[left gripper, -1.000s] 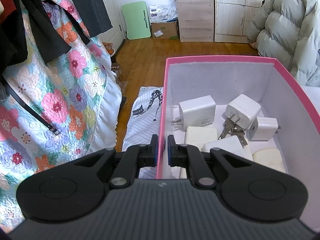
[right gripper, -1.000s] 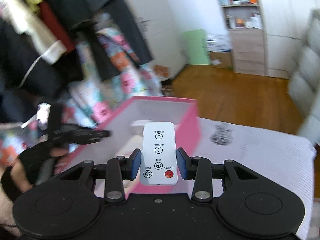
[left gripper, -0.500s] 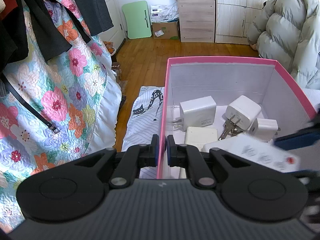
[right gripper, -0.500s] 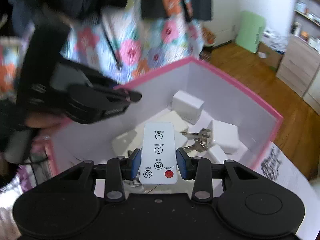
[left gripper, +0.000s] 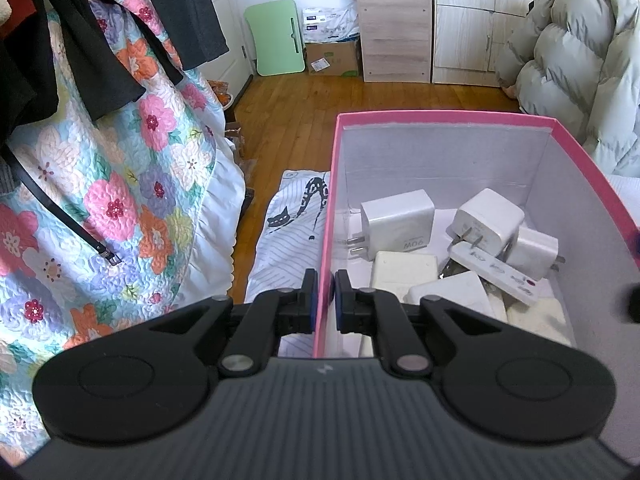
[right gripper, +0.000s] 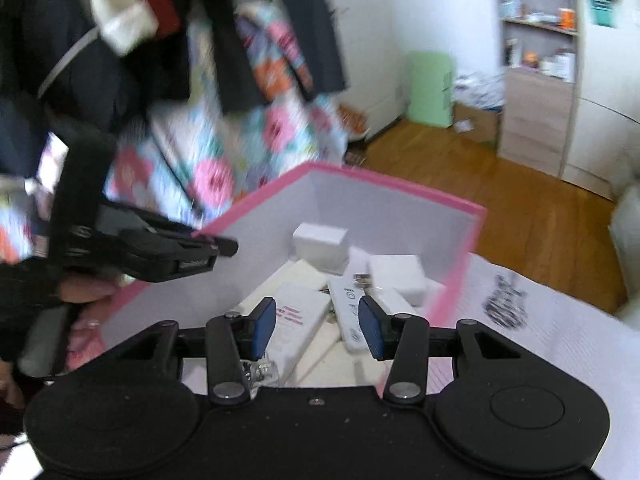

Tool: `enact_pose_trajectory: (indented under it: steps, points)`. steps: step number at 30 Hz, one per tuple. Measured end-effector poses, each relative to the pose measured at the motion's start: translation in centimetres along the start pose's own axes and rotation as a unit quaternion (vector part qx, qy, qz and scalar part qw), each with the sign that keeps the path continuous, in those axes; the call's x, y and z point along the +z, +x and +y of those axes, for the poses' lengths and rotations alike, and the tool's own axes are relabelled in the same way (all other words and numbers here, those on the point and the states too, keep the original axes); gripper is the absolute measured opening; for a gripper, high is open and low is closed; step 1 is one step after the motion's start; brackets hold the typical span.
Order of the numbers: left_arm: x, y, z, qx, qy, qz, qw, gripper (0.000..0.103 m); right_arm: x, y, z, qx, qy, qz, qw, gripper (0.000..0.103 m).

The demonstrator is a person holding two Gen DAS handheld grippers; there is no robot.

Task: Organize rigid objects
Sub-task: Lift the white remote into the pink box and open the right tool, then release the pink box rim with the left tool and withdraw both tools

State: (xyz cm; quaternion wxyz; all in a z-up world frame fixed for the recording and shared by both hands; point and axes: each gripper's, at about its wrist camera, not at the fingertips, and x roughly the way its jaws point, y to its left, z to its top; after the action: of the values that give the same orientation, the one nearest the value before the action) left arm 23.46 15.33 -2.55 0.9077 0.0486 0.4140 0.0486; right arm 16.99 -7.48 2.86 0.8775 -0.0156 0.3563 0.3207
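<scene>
Three chargers [left gripper: 397, 225], one remote [left gripper: 495, 269] in box [left gripper: 440, 117]

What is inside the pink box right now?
The pink box holds white chargers, flat white blocks and a slim white remote lying across them. Anything beneath the pile is hidden.

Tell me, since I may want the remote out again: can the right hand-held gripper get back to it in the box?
Probably yes. The remote lies on top of the chargers in the open-topped box, and the right hand-held gripper, jaws opening and empty, hangs just above it.
</scene>
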Motion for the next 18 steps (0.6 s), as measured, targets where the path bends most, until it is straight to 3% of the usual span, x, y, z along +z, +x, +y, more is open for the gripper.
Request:
enact_pose_trajectory:
  steps: [3,7,18]
  points:
    - [0.1,-0.1,0.1,-0.002,0.0,0.001,1.0,0.008,-1.8,-3.9,-0.6,-0.004,0.039,-0.034,0.999,0.051]
    - [0.2,-0.9,0.9,-0.016,-0.026,0.004,0.9995,0.008,-3.4,-7.7,-0.4,-0.017,0.042,-0.065,0.997,0.051]
    - [-1.9,-11.0,0.4,-0.031,-0.054,-0.076,0.9951,0.008,-5.4,-13.2,0.7,-0.069,0.036,-0.137,0.987,0.051]
